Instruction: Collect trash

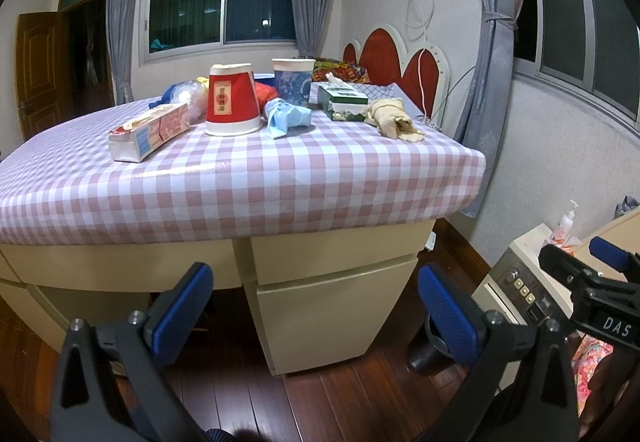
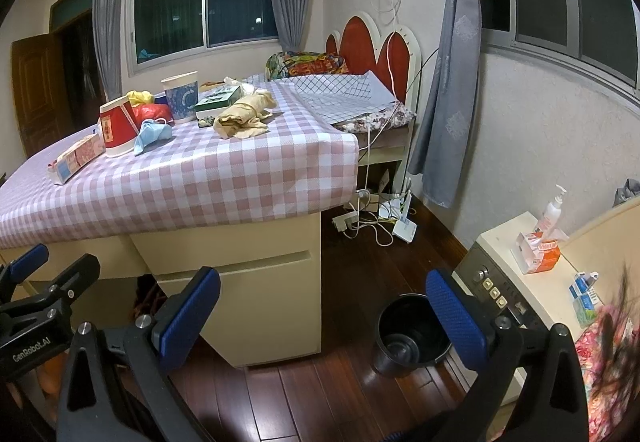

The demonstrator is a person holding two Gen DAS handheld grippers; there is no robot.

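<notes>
A table with a pink checked cloth (image 1: 248, 178) (image 2: 224, 178) carries trash: an upturned red paper cup (image 1: 232, 102) (image 2: 116, 128), a blue face mask (image 1: 286, 118) (image 2: 152, 134), a flattened carton (image 1: 150, 136) (image 2: 74, 160), a crumpled beige paper wad (image 1: 394, 116) (image 2: 244, 116) and a blue patterned cup (image 1: 292, 82) (image 2: 181, 96). A black bin (image 2: 408, 338) stands on the floor at the right. My left gripper (image 1: 316, 306) is open and empty, below the table's front edge. My right gripper (image 2: 324, 310) is open and empty, near the bin.
A green tissue box (image 1: 344, 102) (image 2: 218, 102) and plastic bags (image 1: 184, 94) lie at the table's back. A cream cabinet (image 2: 520, 266) with a pump bottle stands right. Cables and chargers (image 2: 372, 214) lie on the wooden floor. A bed sits behind.
</notes>
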